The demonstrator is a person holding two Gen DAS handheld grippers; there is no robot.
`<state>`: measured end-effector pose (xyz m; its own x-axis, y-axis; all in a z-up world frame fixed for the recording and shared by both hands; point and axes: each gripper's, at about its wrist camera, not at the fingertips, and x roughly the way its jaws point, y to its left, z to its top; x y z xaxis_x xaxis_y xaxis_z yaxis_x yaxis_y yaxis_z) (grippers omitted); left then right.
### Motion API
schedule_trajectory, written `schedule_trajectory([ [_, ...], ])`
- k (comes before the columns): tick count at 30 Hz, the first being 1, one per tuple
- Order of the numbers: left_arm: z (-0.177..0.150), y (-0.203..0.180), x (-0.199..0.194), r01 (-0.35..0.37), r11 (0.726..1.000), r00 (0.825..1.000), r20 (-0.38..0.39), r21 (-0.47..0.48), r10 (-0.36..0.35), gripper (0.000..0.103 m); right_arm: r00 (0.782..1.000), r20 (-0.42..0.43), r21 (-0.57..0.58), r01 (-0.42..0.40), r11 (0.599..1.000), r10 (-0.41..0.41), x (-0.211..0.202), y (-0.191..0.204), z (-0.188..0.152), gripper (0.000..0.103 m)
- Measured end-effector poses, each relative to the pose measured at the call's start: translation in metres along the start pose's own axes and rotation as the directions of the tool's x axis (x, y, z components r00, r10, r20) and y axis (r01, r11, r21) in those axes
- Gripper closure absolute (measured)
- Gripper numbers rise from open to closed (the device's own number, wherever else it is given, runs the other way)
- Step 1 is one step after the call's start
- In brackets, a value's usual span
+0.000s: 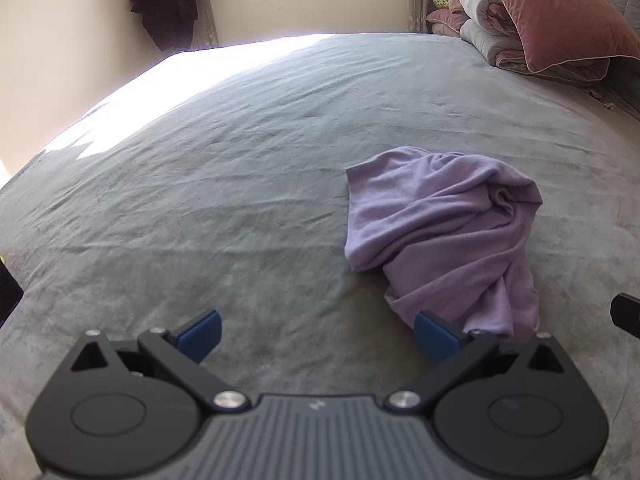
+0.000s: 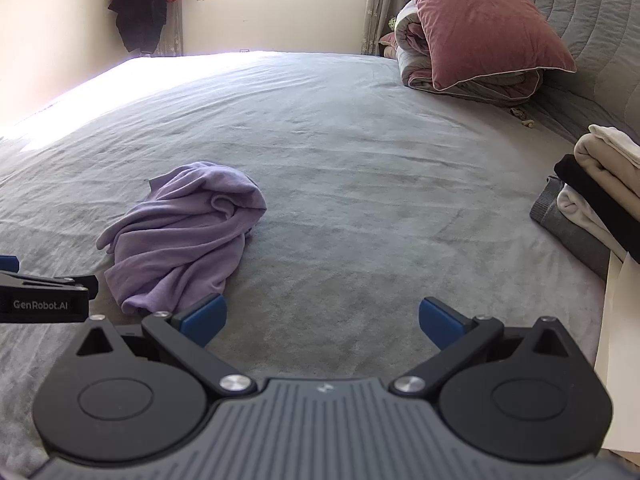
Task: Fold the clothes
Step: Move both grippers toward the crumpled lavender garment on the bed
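Left gripper [image 1: 318, 336], right gripper [image 2: 322, 322]: fingers wide apart, empty; crumpled lilac garment [image 1: 444, 232] long axis near-to-far.

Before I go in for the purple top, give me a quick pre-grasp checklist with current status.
1. Left gripper open, nothing held: ok.
2. Right gripper open, nothing held: ok.
3. Purple garment lying free on the grey bedspread, nothing on top of it: ok.
4. Garment spread flat for folding: not ok, it is bunched and twisted.
5. Hem, collar or sleeves identifiable for a grasp: cannot tell.
6. Folded clothes stack apart from the garment: ok.
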<state>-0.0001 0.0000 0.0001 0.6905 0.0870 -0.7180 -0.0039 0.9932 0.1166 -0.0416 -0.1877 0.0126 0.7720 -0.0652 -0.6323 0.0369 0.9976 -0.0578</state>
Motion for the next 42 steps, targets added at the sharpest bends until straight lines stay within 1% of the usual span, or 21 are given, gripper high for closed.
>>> schedule_trajectory([
  [4, 0.0, 0.001, -0.002, -0.004, 1.0, 1.0, 0.009, 0.006, 0.004, 0.0, 1.0, -0.023, 0.037, -0.015, 0.999, 0.015, 0.002, -0.008, -0.001, 0.0],
  [6, 0.0, 0.011, -0.002, 0.017, 1.0, 1.0, 0.003, -0.019, -0.017, 0.0, 0.999, -0.034, 0.055, -0.021, 0.998, 0.023, 0.003, -0.013, -0.002, 0.0],
  [8, 0.001, 0.007, -0.004, 0.002, 1.0, 1.0, 0.003, -0.009, -0.002, 0.0, 0.998, -0.045, 0.074, -0.028, 0.997, 0.032, 0.004, -0.017, -0.002, 0.0],
  [12, 0.0, 0.009, -0.002, 0.004, 1.0, 1.0, -0.008, -0.009, -0.004, 0.0, 0.997, -0.066, 0.111, -0.041, 0.993, 0.048, 0.006, -0.025, -0.003, 0.0],
  [29, -0.013, 0.005, 0.018, 0.005, 1.0, 0.993, -0.117, 0.028, -0.002, 0.0, 0.991, -0.134, 0.097, -0.017, 0.995, 0.03, 0.015, -0.026, -0.007, 0.0],
  [38, -0.02, 0.001, 0.023, 0.0, 0.999, 0.993, -0.12, 0.04, 0.005, 0.0, 0.982, -0.184, 0.101, -0.017, 0.995, 0.036, 0.023, -0.027, -0.01, 0.0],
  [42, -0.025, 0.006, 0.026, 0.009, 1.0, 0.993, -0.12, -0.013, -0.011, 0.0, 0.974, -0.222, 0.109, -0.022, 0.994, 0.046, 0.03, -0.028, -0.013, 0.0],
])
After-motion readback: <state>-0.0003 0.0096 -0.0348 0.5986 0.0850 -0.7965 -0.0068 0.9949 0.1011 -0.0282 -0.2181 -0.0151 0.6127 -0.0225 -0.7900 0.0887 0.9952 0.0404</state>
